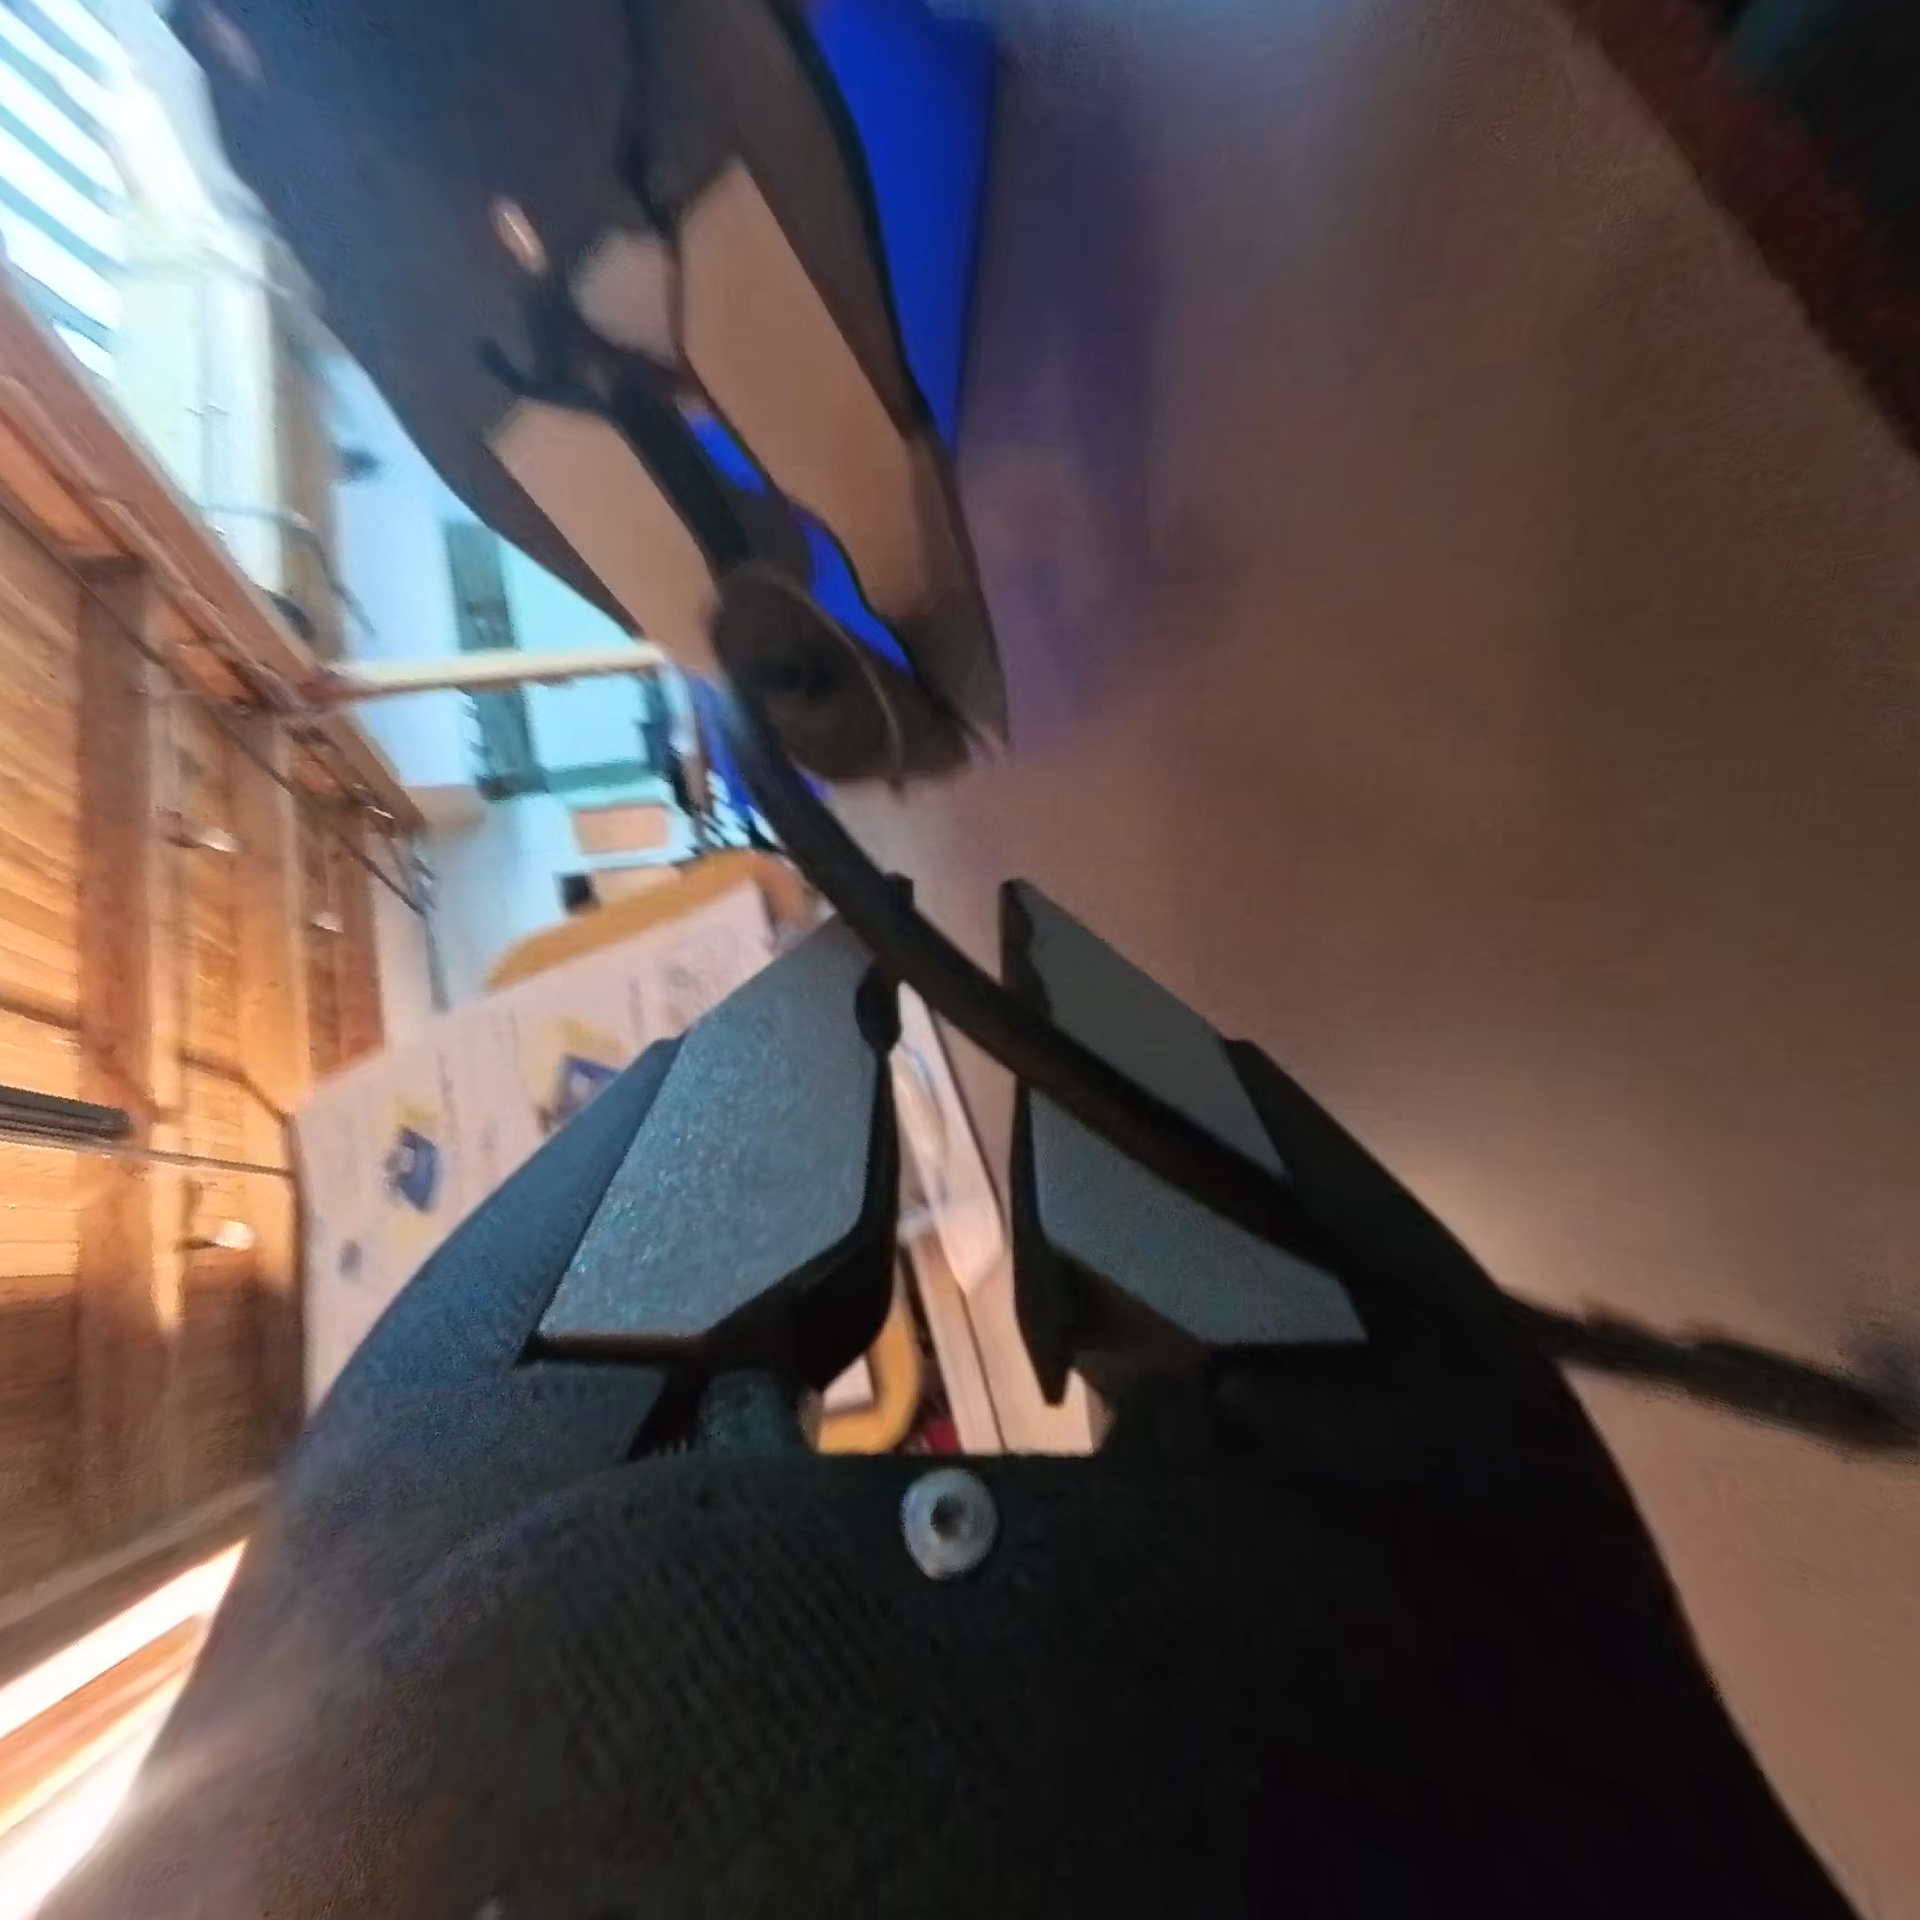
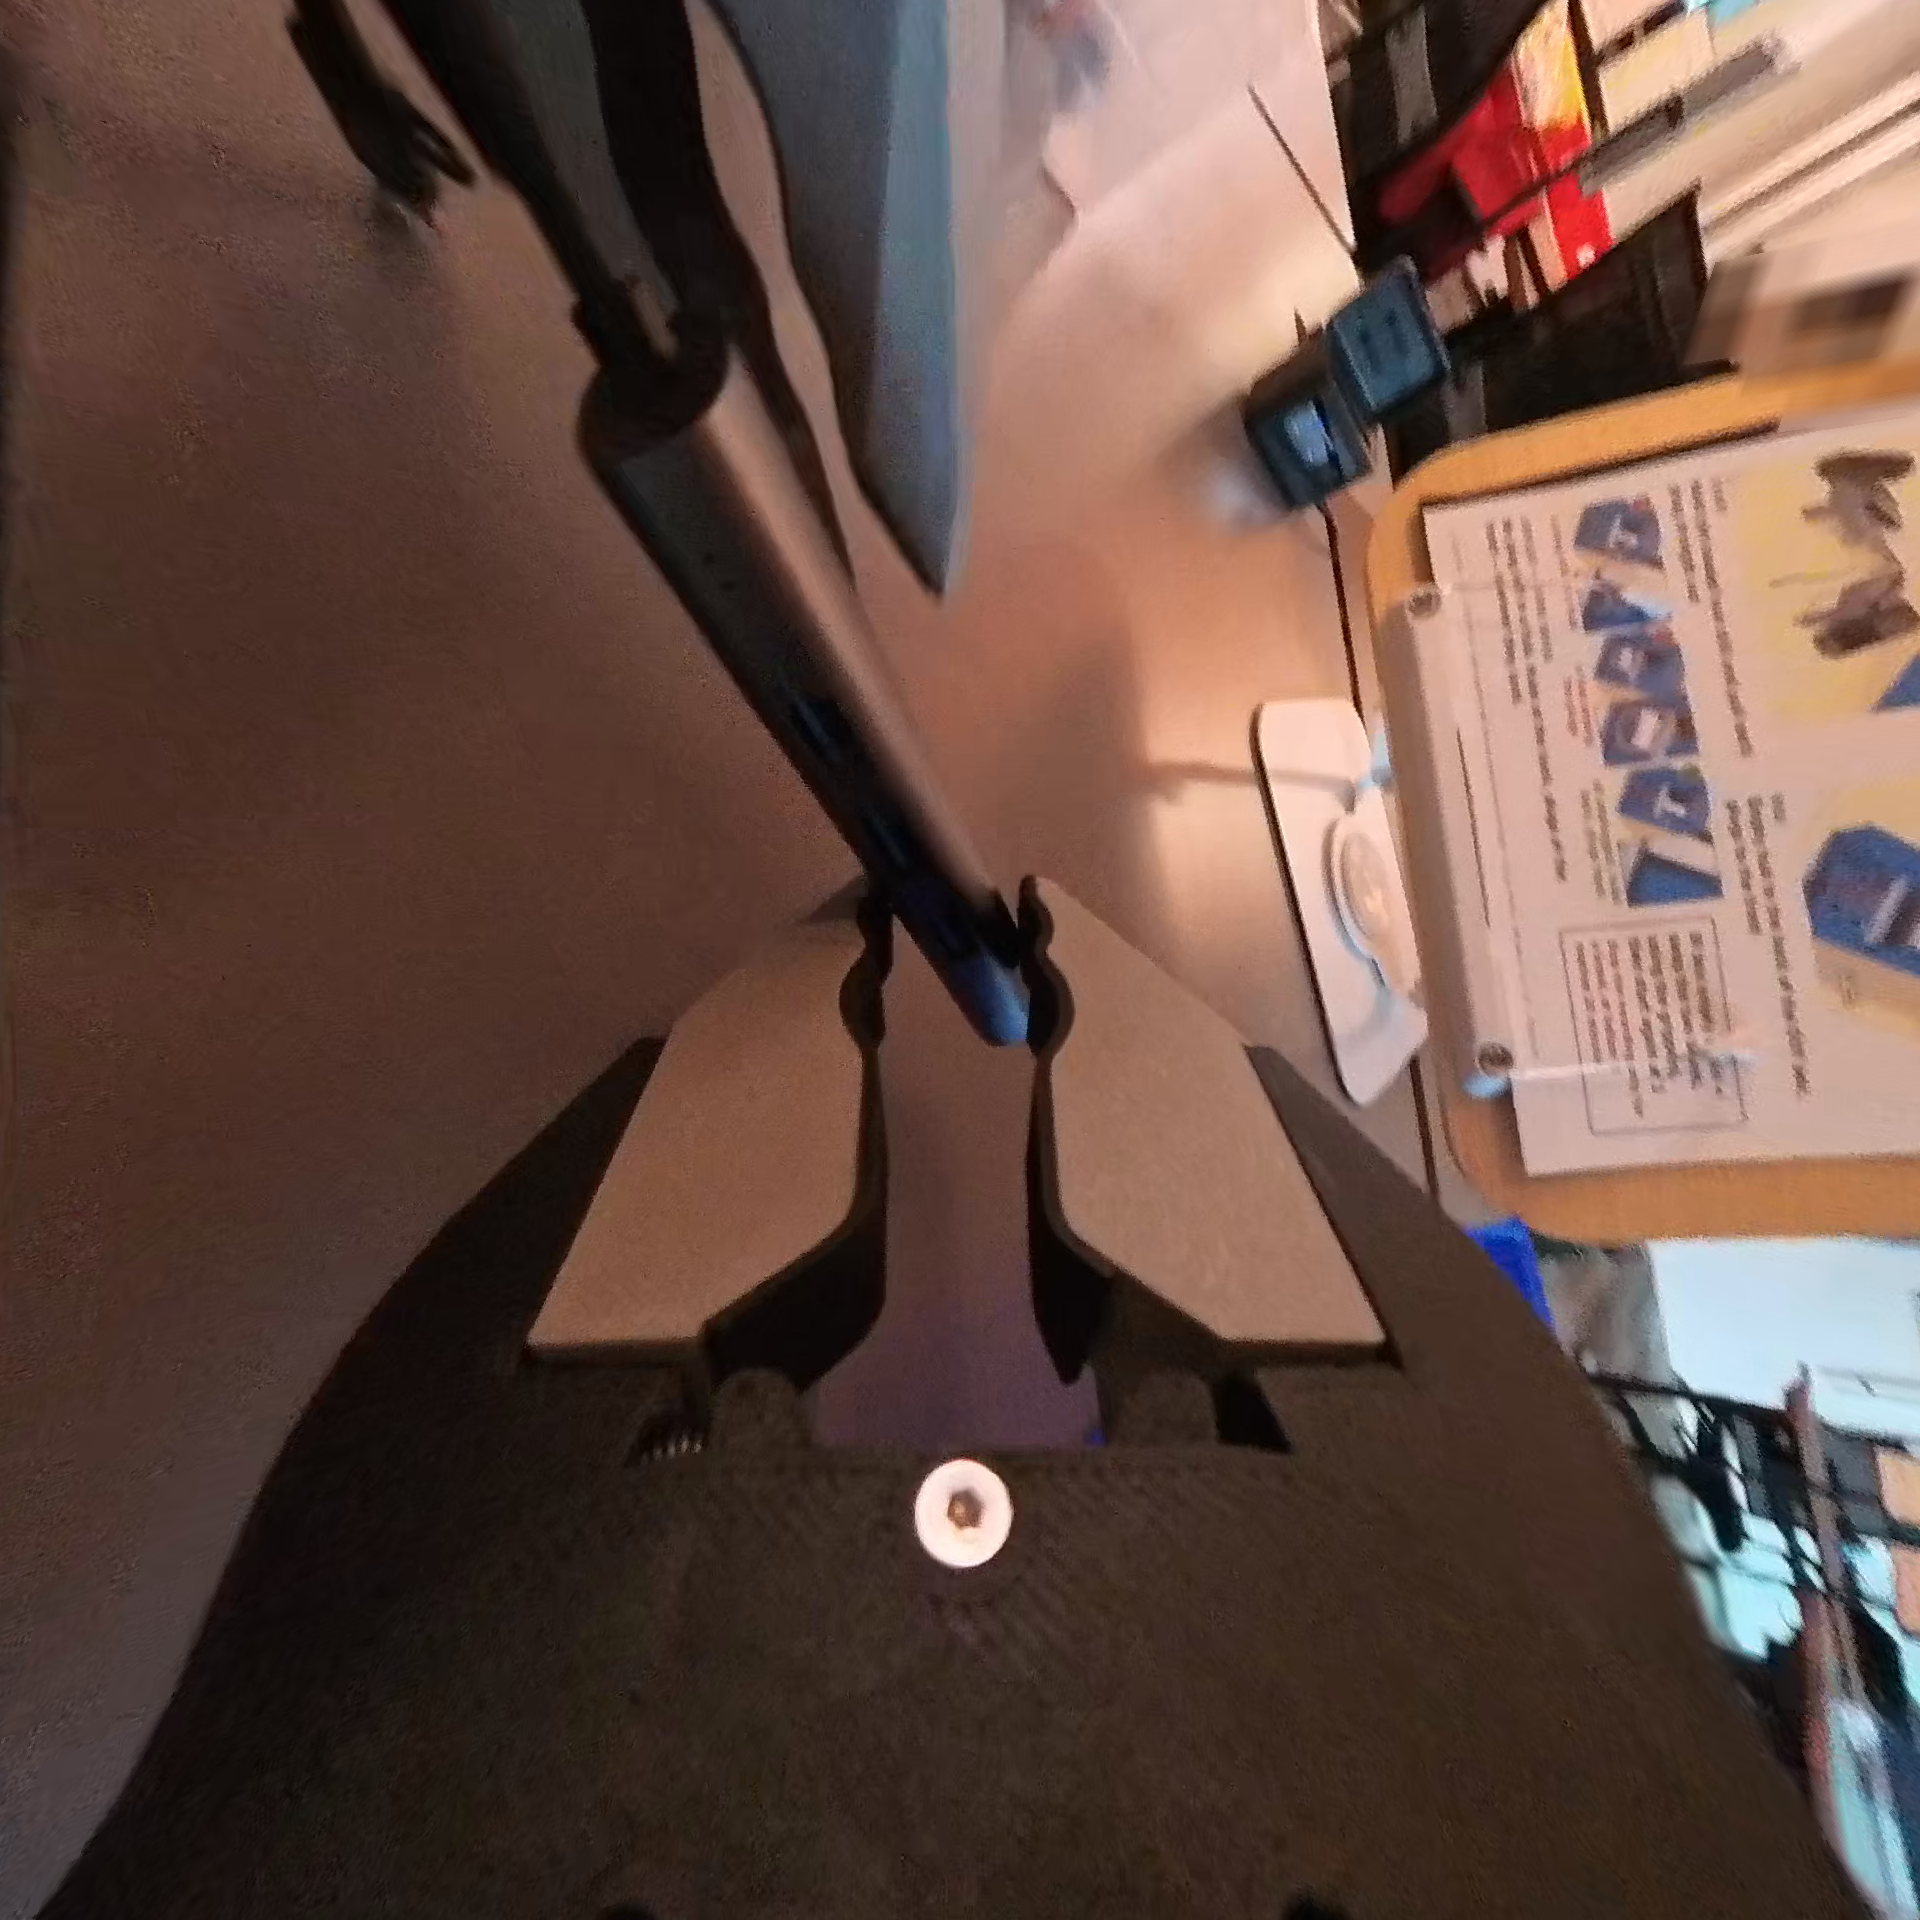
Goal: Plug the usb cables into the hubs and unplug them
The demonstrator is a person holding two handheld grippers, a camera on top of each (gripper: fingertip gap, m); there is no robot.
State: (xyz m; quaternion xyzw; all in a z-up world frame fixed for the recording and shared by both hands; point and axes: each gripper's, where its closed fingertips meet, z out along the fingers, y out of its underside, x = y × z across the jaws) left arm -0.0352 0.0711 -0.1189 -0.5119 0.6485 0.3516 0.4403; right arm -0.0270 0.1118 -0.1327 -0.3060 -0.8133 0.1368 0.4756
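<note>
Right tongs [image 2: 951,935] pinch hub [image 2: 790,644] tip; left tongs [image 1: 940,935] spread, cable [image 1: 1049,1039] crossing; poster board [image 2: 1662,810] beside.

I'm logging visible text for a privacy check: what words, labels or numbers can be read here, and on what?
Printed sheet on the wooden board: large blue letters and small print. I don't copy out writing, and the small print is blurred.
Red boxes at the back: markings too blurred to read.
Hub in the right gripper jaws: no text shows.
Left wrist view: the same sheet, too blurred.
</note>
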